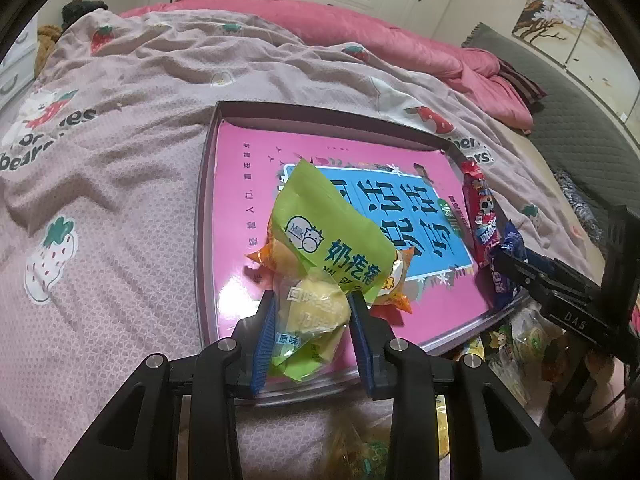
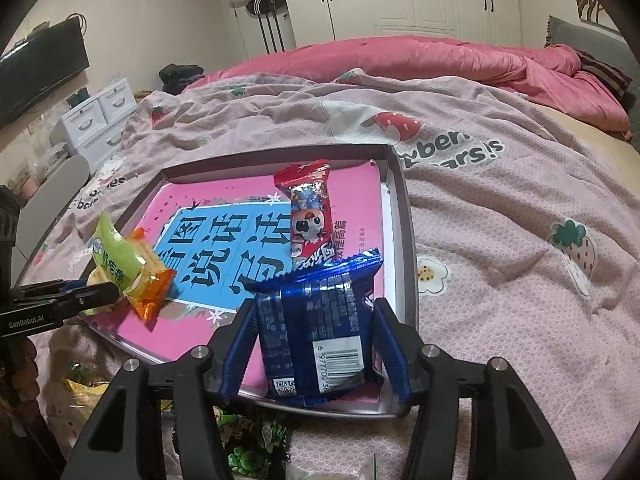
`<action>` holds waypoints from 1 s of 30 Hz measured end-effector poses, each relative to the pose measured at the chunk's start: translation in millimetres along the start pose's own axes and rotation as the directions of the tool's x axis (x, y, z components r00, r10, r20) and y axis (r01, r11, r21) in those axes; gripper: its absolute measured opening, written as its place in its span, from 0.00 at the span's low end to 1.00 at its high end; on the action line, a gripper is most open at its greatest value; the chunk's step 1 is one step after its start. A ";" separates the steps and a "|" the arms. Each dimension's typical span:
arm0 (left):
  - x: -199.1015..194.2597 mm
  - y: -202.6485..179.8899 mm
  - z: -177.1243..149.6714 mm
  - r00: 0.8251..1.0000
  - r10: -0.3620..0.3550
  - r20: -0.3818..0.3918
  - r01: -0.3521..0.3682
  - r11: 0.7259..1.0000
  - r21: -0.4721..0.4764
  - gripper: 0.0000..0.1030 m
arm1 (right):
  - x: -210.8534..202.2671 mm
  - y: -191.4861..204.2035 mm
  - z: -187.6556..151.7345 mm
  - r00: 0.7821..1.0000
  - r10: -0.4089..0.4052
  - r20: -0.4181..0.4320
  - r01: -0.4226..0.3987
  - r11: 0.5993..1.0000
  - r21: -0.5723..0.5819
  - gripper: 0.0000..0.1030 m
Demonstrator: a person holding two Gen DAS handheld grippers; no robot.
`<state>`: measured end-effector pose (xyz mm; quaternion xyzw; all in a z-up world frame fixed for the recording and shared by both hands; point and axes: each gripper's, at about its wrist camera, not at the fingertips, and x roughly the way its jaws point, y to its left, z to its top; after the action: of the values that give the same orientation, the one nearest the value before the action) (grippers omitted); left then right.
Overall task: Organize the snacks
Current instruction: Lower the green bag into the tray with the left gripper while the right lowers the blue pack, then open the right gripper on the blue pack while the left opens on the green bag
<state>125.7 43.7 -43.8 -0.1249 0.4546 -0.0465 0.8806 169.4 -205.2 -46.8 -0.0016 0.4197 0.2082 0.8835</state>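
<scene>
The left gripper (image 1: pixel 312 320) has its fingers clamped on the lower end of a green milk-cake packet (image 1: pixel 324 240). The packet's long axis runs up and away from the fingers, over the near left part of the pink-lined tray (image 1: pixel 206 216) on the bed. An orange packet (image 1: pixel 394 292) lies just behind it. The right gripper (image 2: pixel 316 340) has its fingers apart around a blue biscuit packet (image 2: pixel 320 320); the pads appear just clear of its sides. The blue packet stands barcode end nearest, over the tray's near right corner, its top end against a red packet (image 2: pixel 310 216). Judged next: each hand places nearest its own side.
</scene>
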 end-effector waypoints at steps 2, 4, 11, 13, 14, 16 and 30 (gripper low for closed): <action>-0.9 -0.1 -0.5 1.000 0.000 -0.001 0.000 1.000 0.001 0.36 | -0.4 -0.1 0.4 1.000 -0.002 0.002 0.002 1.000 -0.001 0.56; -1.7 0.7 -0.6 1.000 -0.002 -0.003 0.002 1.000 -0.002 0.36 | -0.7 -0.3 0.8 1.000 -0.004 0.003 0.004 1.000 -0.002 0.56; -4.2 1.4 -1.9 1.000 0.000 -0.002 0.000 1.000 -0.005 0.36 | -3.7 -4.6 1.0 1.000 -0.010 0.011 0.010 1.000 0.015 0.59; -5.0 1.7 -2.2 1.000 0.002 0.000 -0.002 1.000 -0.006 0.36 | -4.1 -5.4 1.4 1.000 -0.010 0.012 0.010 1.000 0.019 0.59; -5.1 2.0 -2.1 1.000 0.003 0.002 -0.003 1.000 -0.007 0.36 | -4.3 -5.5 1.6 1.000 -0.010 0.012 0.010 1.000 0.020 0.59; -5.8 3.1 -1.6 1.000 0.006 0.005 -0.006 1.000 -0.009 0.36 | -4.6 -5.5 1.8 1.000 -0.012 0.014 0.012 1.000 0.019 0.59; -5.2 6.3 4.9 1.000 0.011 0.027 -0.011 1.000 -0.010 0.44 | -5.6 -5.1 2.4 1.000 -0.013 0.018 0.013 1.000 0.019 0.59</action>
<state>126.5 51.7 -38.6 -0.1273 0.4435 -0.0379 0.8864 169.9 -211.6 -41.9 0.0059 0.4137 0.1986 0.8885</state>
